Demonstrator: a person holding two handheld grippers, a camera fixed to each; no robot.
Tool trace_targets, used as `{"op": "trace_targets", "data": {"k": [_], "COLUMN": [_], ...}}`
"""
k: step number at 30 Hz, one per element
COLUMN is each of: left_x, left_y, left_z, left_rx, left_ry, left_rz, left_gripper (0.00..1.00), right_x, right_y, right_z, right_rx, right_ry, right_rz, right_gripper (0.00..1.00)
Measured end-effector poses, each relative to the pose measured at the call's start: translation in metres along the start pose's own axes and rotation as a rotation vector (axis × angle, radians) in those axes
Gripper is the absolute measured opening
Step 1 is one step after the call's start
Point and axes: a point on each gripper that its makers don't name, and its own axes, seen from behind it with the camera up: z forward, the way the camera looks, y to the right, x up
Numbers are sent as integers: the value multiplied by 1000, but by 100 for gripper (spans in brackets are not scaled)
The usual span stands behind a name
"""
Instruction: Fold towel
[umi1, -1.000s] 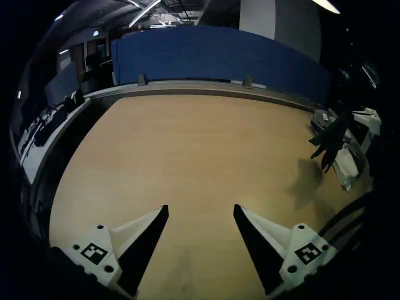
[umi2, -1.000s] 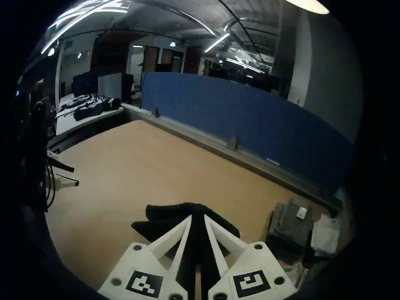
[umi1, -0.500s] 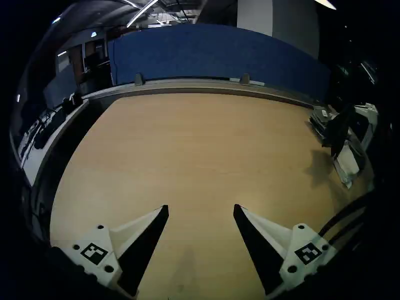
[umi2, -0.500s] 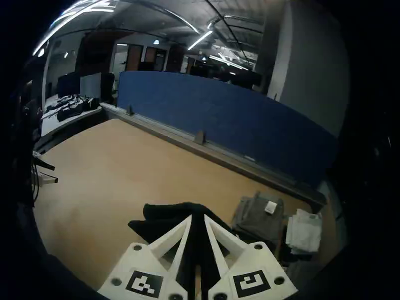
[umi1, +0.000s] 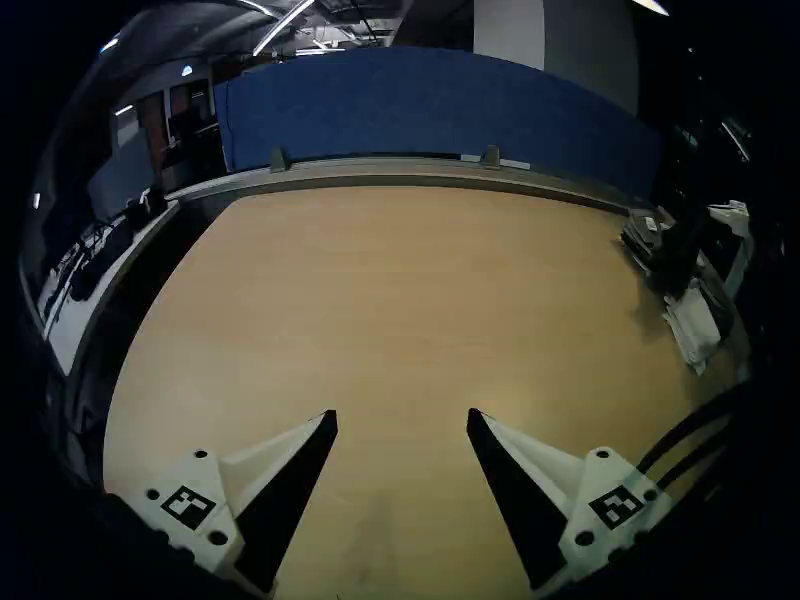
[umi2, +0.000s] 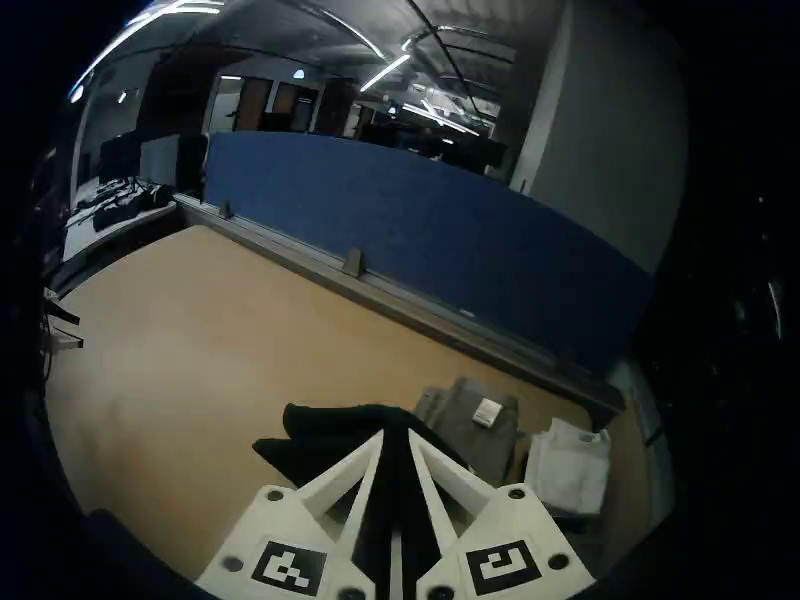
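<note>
The right tool (umi2: 396, 433) pinches the black towel (umi2: 310, 450) over the bench (umi2: 200, 330).
Its two fingers press together on the towel, which is bunched up just above the bench. The left tool (umi1: 401, 411) is spread wide over the bench. A grey cloth (umi2: 470, 420) and a white cloth (umi2: 570, 470) lie at one end of the bench.

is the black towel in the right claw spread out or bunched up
Bunched up: the black towel is a crumpled clump with folds, pinched between the right claw's nearly touching fingers, not laid flat.
</note>
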Motion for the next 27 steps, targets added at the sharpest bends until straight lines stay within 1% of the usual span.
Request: {"op": "trace_targets", "data": {"k": [8, 13, 20, 23, 27], "left_x": [1, -1, 0, 1, 2], "left_y": [2, 3, 4, 4, 5], "left_z": [1, 1, 0, 0, -1], "left_rx": [2, 3, 6, 7, 6], "left_ry": [-2, -5, -5, -4, -3], "left_rz": [7, 6, 13, 14, 14], "left_gripper": [97, 97, 97, 97, 97], "right_x": [-4, -6, -13, -19, -35], "right_y": [27, 37, 39, 39, 39], "right_z": [7, 10, 13, 9, 1], "right_rx": [-32, -43, -45, -44, -48], "right_ry": [-10, -16, -25, -32, -50], "right_rz": [0, 3, 10, 8, 15], "right_gripper": [2, 2, 2, 2, 2]}}
